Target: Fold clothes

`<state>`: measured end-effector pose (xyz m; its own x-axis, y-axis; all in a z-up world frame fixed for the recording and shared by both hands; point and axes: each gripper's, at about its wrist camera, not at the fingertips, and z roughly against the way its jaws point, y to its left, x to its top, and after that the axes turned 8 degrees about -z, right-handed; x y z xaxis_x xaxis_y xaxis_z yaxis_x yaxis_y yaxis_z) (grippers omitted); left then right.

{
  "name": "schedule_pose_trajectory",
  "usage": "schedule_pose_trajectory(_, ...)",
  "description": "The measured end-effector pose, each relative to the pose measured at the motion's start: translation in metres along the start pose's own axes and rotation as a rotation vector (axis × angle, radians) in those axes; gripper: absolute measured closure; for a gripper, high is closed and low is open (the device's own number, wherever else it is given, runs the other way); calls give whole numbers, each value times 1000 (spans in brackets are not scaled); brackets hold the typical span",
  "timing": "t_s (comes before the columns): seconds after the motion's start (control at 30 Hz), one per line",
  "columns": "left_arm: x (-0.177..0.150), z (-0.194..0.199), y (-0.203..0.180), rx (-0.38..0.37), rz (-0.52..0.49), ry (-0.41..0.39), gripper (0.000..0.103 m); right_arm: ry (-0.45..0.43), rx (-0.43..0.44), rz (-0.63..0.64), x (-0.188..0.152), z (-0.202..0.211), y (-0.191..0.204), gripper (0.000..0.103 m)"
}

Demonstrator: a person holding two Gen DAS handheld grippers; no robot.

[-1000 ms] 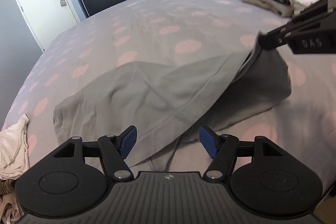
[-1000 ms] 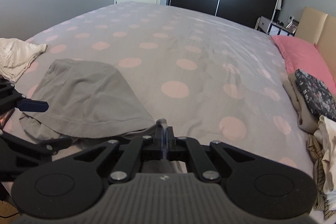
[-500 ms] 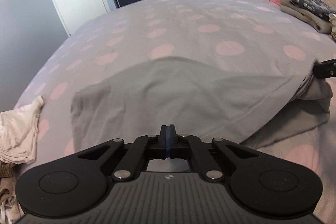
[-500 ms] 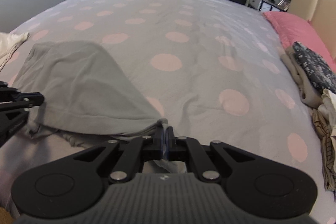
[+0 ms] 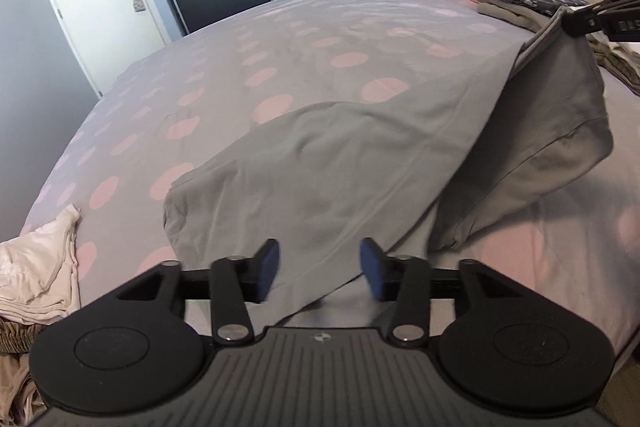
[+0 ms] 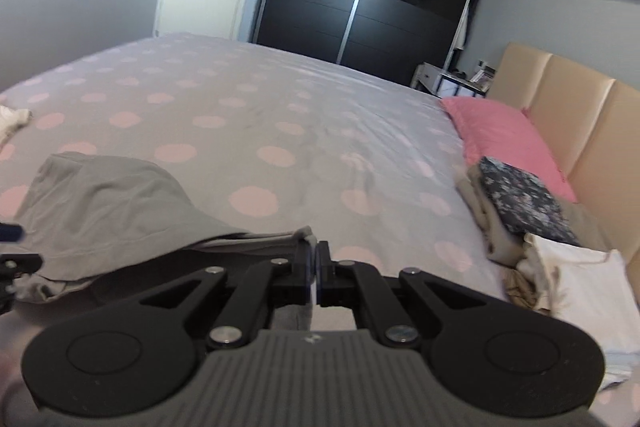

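Observation:
A grey garment lies on the polka-dot bed. My left gripper is open, its blue pads on either side of the garment's near edge. My right gripper is shut on a corner of the grey garment and holds that corner lifted off the bed. In the left wrist view the right gripper shows at the upper right with the cloth hanging from it.
A stack of folded clothes with a dark floral piece lies by the pink pillow and headboard. White clothes are piled at the bed's left edge. A dark wardrobe and a door stand beyond.
My left gripper was shut half a second ago and is open now. My right gripper has lifted its corner of the grey garment higher, toward the headboard side.

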<state>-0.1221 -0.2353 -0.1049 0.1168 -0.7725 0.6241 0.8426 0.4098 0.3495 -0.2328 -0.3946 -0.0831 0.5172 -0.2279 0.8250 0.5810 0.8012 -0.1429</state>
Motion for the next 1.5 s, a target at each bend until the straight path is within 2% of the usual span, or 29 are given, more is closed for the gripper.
schedule_pose_trajectory(0.13,-9,-3,-12,-32,-79,21,54,160,36,-18,-7,-19,-12,100)
schedule_pose_trajectory(0.3,-15,-5,-28,-65,-173,27,49,224,51,47,-15,-27,-16,98)
schedule_pose_trajectory(0.43,-21,-8,-39,-75,-237,27,45,245,68,84,-17,-29,-22,88)
schedule_pose_trajectory(0.47,-21,-11,-41,-80,-247,33,45,251,73,93,-18,-29,-24,75)
schedule_pose_trajectory(0.53,-23,-15,-44,-80,-254,46,45,288,107,109,-23,-35,-22,62)
schedule_pose_trajectory(0.7,-25,-25,-42,-53,-237,82,51,363,126,195,-48,-53,-9,61)
schedule_pose_trajectory(0.8,-26,-31,-41,-37,-227,104,56,371,100,235,-57,-61,-8,61)
schedule_pose_trajectory(0.87,-27,-34,-41,-26,-221,118,58,379,95,217,-58,-65,-10,64)
schedule_pose_trajectory(0.9,-28,-36,-41,-20,-218,125,62,382,105,191,-57,-67,-13,67)
schedule_pose_trajectory(0.97,-29,-40,-40,-9,-211,139,91,370,136,140,-53,-67,-16,97)
schedule_pose_trajectory(1.03,-25,-39,-35,2,-195,133,99,318,128,133,-48,-61,-16,101)
schedule_pose_trajectory(1.33,12,-2,8,52,-75,-6,102,66,15,79,-13,-28,-26,103)
schedule_pose_trajectory(1.4,20,6,18,63,-49,-36,102,49,44,48,-5,-20,-32,103)
schedule_pose_trajectory(1.5,32,18,32,80,-9,-82,102,137,184,33,-6,-20,-28,97)
